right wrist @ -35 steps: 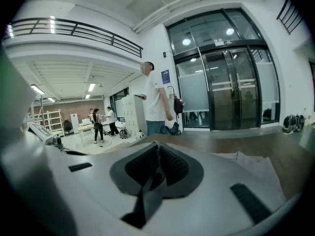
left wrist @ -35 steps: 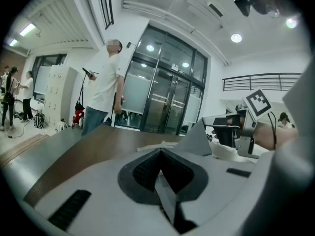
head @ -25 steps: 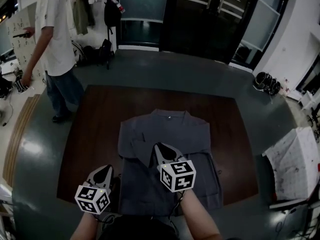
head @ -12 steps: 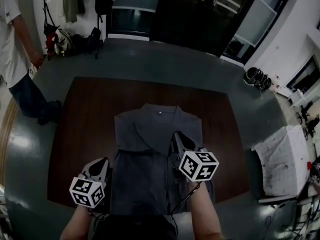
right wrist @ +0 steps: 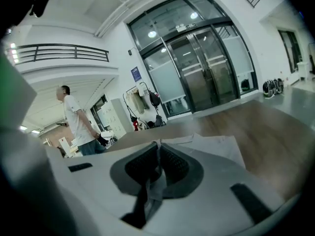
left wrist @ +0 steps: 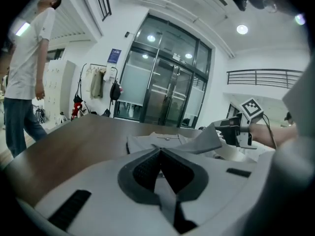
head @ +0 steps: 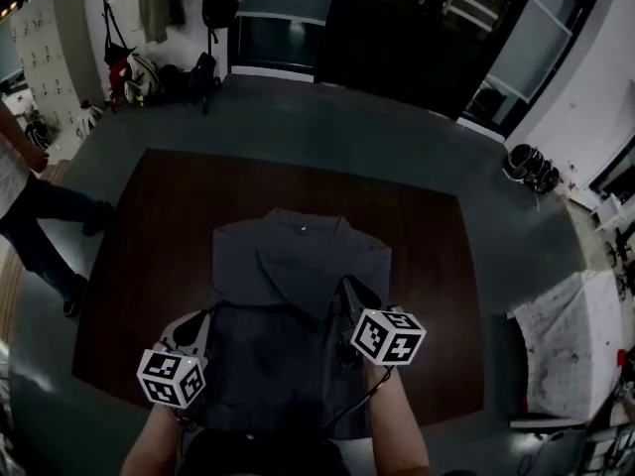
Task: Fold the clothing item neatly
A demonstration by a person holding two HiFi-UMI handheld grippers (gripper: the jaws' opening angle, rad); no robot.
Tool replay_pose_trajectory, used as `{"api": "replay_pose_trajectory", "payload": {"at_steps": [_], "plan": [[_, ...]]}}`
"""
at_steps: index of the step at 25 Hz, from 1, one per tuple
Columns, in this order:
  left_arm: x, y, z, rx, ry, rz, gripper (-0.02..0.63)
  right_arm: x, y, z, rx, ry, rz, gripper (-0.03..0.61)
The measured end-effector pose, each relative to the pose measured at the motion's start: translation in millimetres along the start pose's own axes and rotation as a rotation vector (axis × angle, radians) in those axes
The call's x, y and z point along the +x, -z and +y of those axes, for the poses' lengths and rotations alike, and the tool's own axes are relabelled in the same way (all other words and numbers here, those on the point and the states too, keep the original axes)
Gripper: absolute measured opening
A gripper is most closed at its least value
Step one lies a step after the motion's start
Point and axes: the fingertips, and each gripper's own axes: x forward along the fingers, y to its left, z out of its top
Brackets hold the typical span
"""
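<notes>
A grey collared shirt [head: 298,261] lies face up on the dark brown table [head: 139,236], collar at the far end. My left gripper [head: 196,323] is at the shirt's near left edge and is shut on a strip of its cloth [left wrist: 167,200]. At the near right edge my right gripper [head: 347,294] is likewise shut on a fold of grey cloth [right wrist: 150,193]. The lower part of the shirt hangs raised between the two grippers. In the left gripper view, the right gripper [left wrist: 236,129] holds up a peaked flap of cloth. The flat shirt [right wrist: 211,144] lies beyond the right jaws.
A person [head: 30,216] stands on the floor left of the table. A coat rack with bags [head: 159,38] is at the back left and dark glass doors are behind. Shoes [head: 531,162] and a white patterned sheet [head: 575,335] lie to the right.
My right gripper has moved from the shirt's middle out to its right edge, still gripping cloth. The left gripper has stayed at the left edge. The person has walked off to the left.
</notes>
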Motion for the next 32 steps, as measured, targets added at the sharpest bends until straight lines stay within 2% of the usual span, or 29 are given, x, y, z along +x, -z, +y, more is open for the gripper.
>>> {"api": "replay_pose_trajectory", "payload": {"at_steps": [4,9,15,18,23,26,28,32], "plan": [[13.5,10.7,-19.5,-0.019,-0.028,0.016,0.008,-3.0,17.6,-29.8,-0.005,0.015,0.038,0.014],[21.0,21.3,-36.8,-0.027,-0.045,0.031,0.008,-6.6,59.0,-62.5,-0.116,0.067,0.15,0.014],[25.2,26.5,-36.3,-0.033,-0.056,0.033,0.008,-10.8,91.9,-88.2,-0.105,0.148,0.216,0.015],[30.3,24.0,-40.6,-0.033,-0.053,0.031,0.008,-15.7,99.9,-99.6,-0.135,0.192,0.247,0.032],[34.2,22.8,-50.5,-0.035,-0.045,0.028,0.008,-30.9,98.9,-104.1,-0.247,0.252,0.224,0.077],[34.6,24.2,-57.0,-0.034,-0.04,0.028,0.008,-41.0,94.4,-95.7,-0.415,0.294,0.183,0.084],[32.9,23.7,-59.5,-0.035,-0.037,0.026,0.008,-41.0,97.5,-78.9,-0.498,0.255,0.167,0.084],[31.0,24.3,-66.5,-0.046,-0.038,0.018,0.008,-38.2,129.0,-36.0,-0.584,0.06,0.208,0.084]]}}
